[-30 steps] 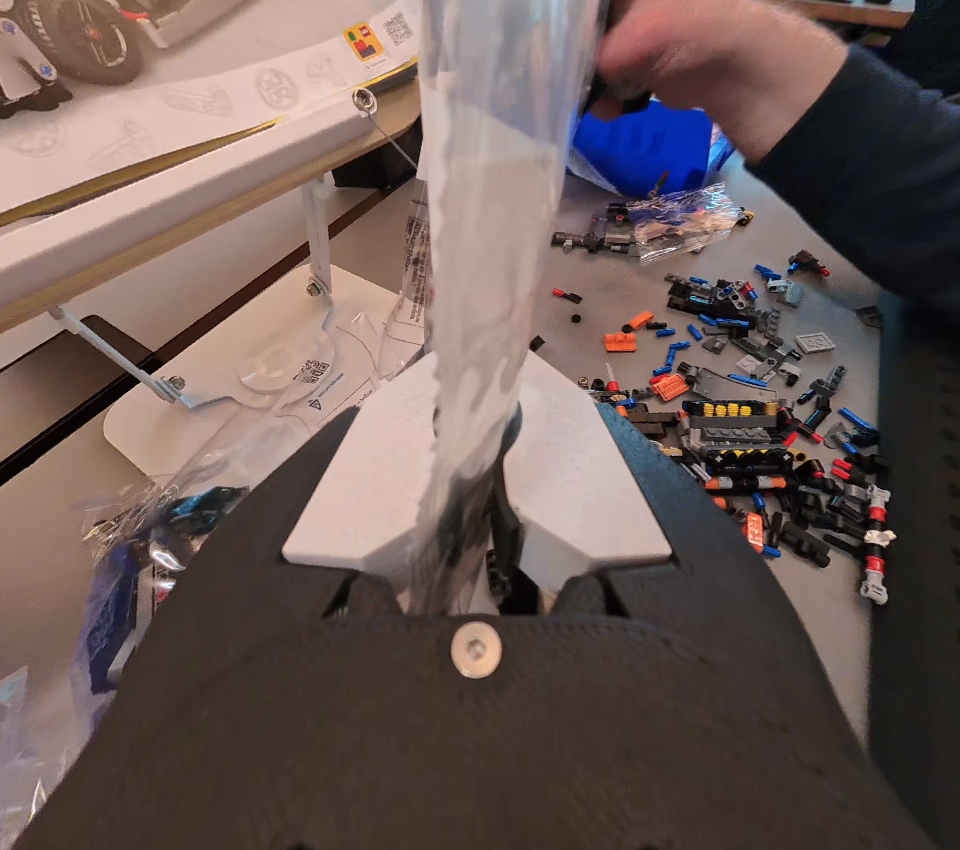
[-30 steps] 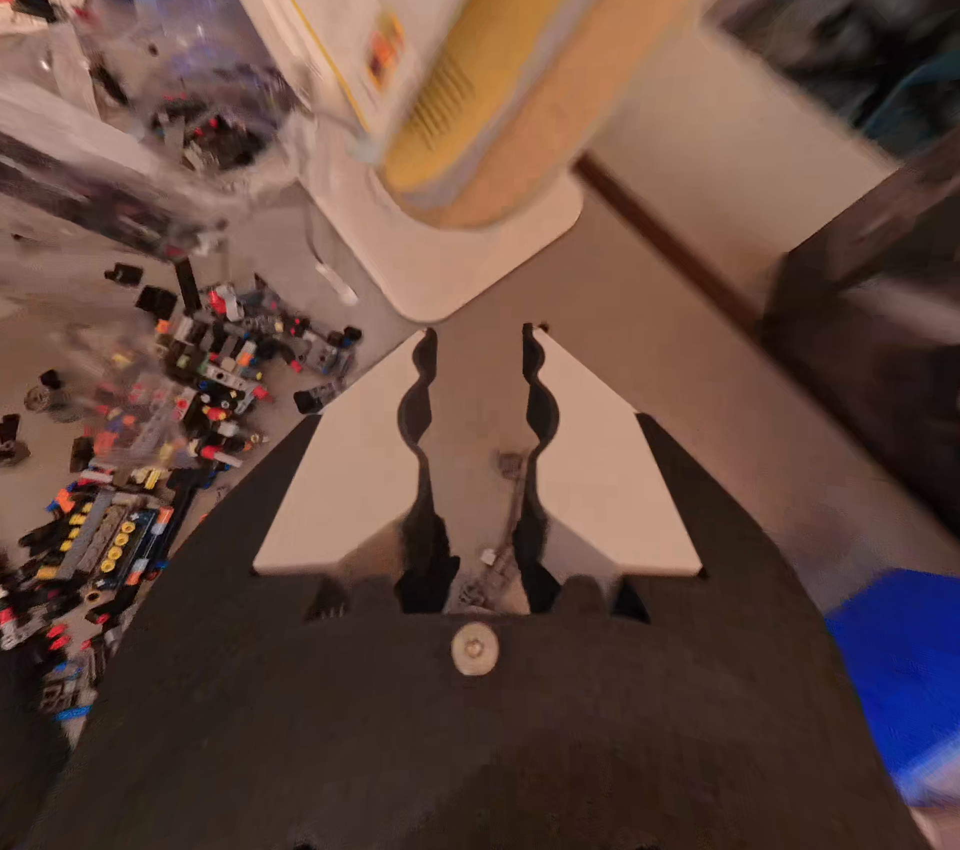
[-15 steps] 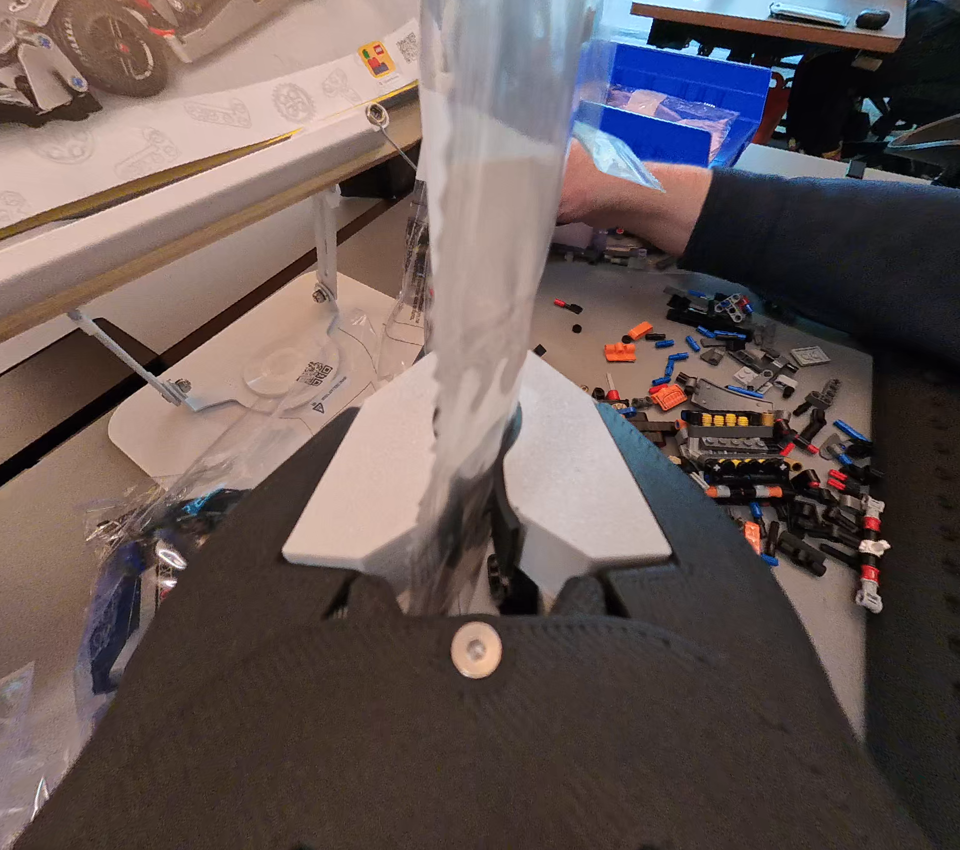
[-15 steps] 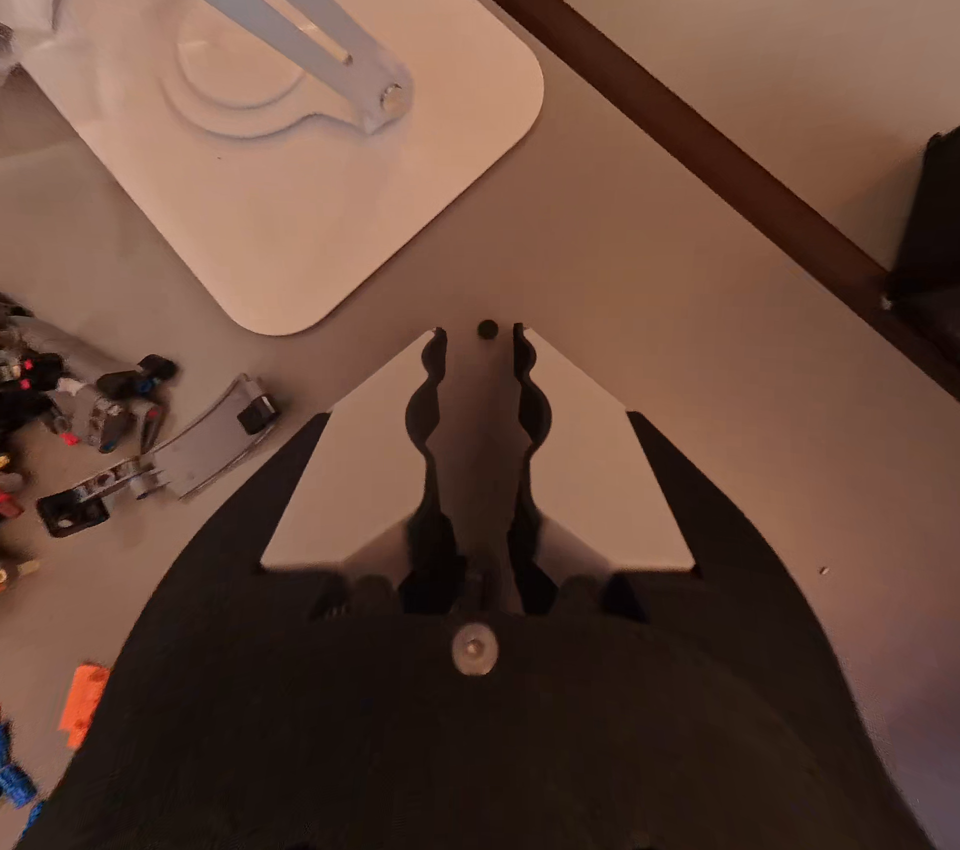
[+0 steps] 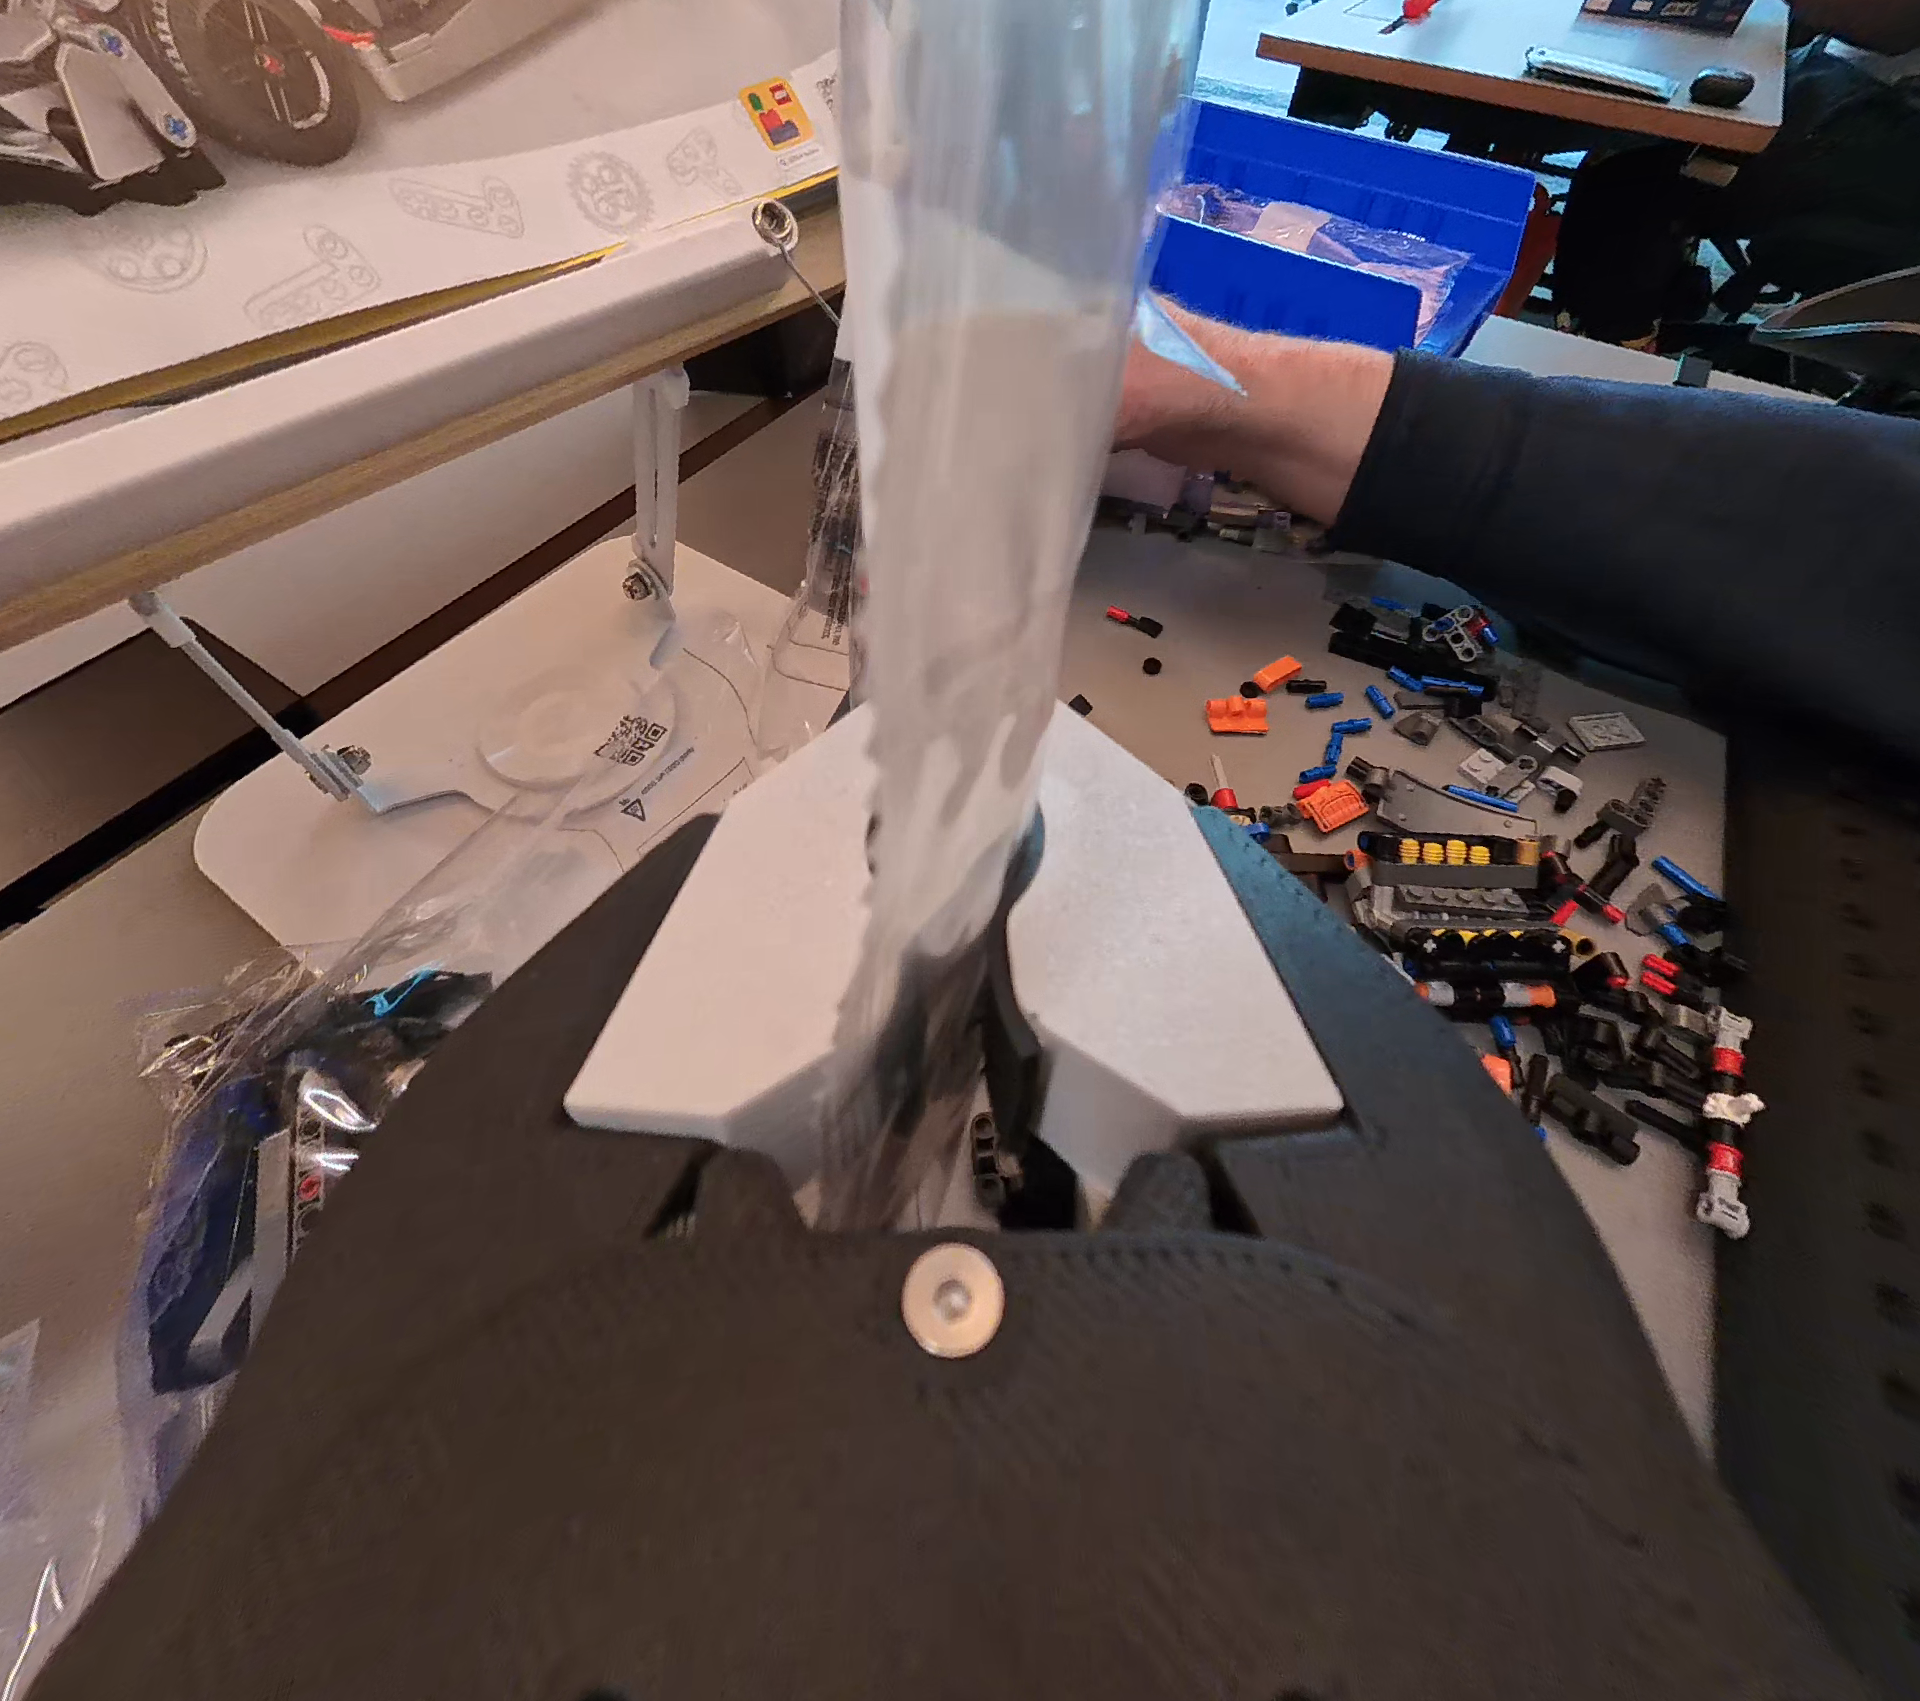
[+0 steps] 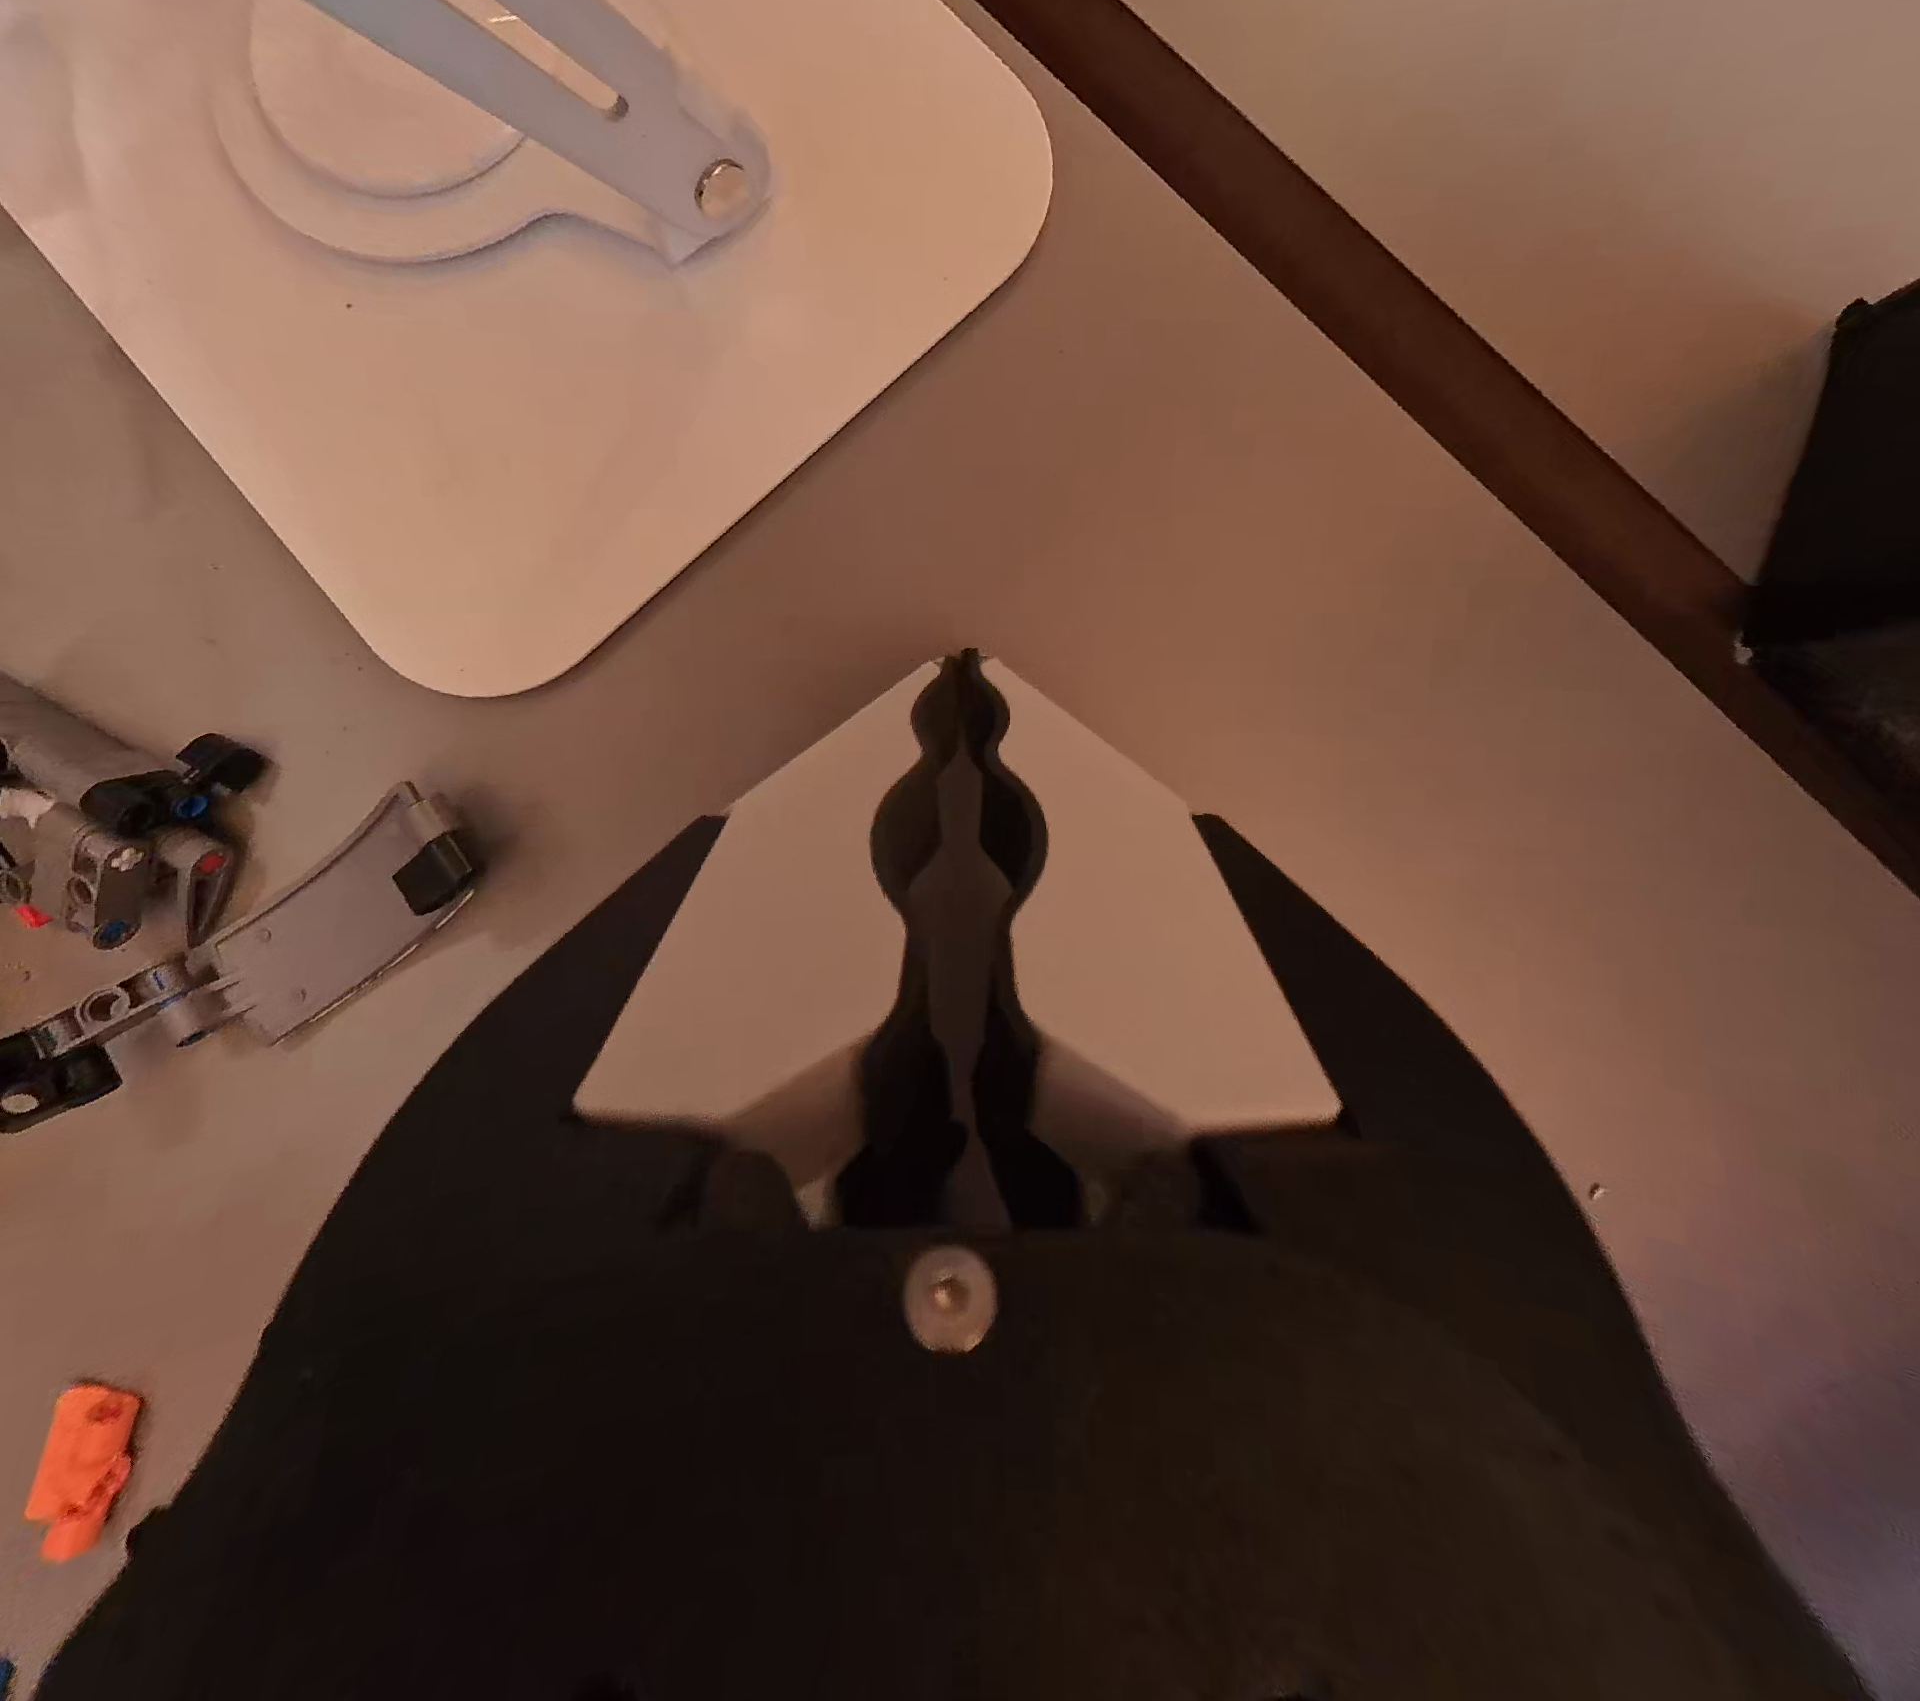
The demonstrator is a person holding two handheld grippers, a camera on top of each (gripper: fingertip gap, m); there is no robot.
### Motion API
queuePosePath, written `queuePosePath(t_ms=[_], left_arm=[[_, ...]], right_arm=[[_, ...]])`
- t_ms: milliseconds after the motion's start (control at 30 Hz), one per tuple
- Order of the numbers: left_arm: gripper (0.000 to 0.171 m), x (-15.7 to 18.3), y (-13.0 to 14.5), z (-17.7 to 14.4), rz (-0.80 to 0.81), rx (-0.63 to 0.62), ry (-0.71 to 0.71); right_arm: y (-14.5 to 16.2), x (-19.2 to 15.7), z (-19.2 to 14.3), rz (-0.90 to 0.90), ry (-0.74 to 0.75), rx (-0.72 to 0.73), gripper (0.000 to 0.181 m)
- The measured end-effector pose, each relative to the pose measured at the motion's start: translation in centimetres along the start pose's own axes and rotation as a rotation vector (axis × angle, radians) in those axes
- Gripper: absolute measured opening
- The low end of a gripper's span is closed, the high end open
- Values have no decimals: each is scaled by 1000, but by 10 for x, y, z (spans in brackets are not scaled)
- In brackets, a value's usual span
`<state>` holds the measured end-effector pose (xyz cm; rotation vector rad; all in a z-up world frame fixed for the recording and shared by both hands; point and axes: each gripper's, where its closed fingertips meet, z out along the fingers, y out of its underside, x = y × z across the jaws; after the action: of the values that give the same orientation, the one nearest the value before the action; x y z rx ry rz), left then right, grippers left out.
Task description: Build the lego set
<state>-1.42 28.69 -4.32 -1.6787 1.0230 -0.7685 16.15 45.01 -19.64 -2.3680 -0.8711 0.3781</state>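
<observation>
The loose lego pieces (image 5: 1496, 903) lie scattered on the grey table (image 5: 1226, 612) to the right of the left gripper (image 5: 951, 830), black, orange, blue and red bits heaped near the table's right edge, presumably tipped out so they can be sorted by eye. The left gripper is clamped on a clear plastic bag (image 5: 997, 301), which rises straight up from between its white fingers (image 5: 1143, 945); held upright like this, the bag looks emptied and is likely being kept clear of the pile. Beyond the bag, the person's hand (image 5: 1236, 425) reaches low over the far side of the table, working the right gripper (image 6: 966, 664). In the right wrist view that gripper's tips are pressed together right at the table surface; a tiny dark speck shows at the very tip, possibly a small part being pinched, though I cannot tell for sure. Just left of it sit grey lego parts (image 6: 312, 934) and an orange piece (image 6: 83, 1475). The white stand (image 6: 582, 446) beside them props up the instruction booklet (image 5: 364, 124) at an angle, so it can be read while building. Another bag of parts (image 5: 270, 1132) waits unopened at the left, and a blue bin (image 5: 1340, 238) stands behind.
</observation>
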Motion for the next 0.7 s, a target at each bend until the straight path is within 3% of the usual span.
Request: queuePosePath(t_ms=[100,233,700], left_arm=[[0,0,0,-1,0,-1,-1],[0,0,-1,-2,-1,5,1],[0,0,0,-1,1,0,1]], right_arm=[[1,1,-4,7,-10,1,0],[-1,8,-18,46,-13,12,14],[10,6,-9,33,-23,-32,4]])
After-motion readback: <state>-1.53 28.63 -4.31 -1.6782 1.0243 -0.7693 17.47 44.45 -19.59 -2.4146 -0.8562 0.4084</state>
